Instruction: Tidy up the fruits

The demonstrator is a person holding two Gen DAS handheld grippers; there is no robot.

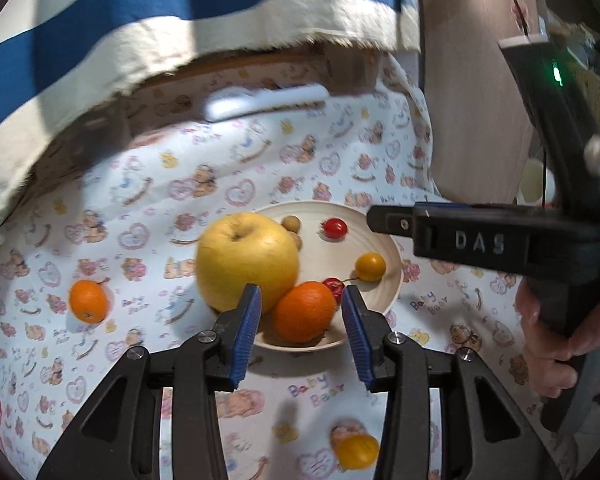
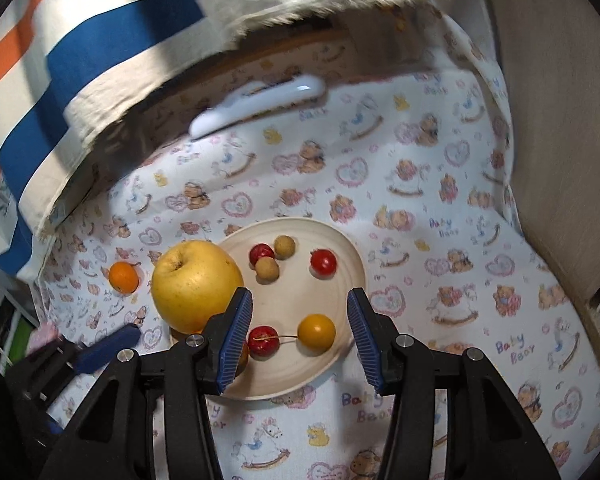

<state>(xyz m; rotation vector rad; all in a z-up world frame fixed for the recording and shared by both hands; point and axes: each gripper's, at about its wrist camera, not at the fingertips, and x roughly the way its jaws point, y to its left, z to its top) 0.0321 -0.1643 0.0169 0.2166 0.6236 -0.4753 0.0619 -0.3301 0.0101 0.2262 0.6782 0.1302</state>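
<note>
A cream plate holds a big yellow apple, an orange, a stemmed cherry, a yellow tomato, a red tomato and small brown longans. My left gripper is open, its blue pads on either side of the orange with a slim gap. My right gripper is open over the plate, above the cherry and yellow tomato, with nothing between its pads. The apple sits at the plate's left.
A small orange lies on the bear-print cloth left of the plate, and a yellow tomato lies near the front. A white bar-shaped object and a blue-striped fabric lie behind. A hand holds the right gripper.
</note>
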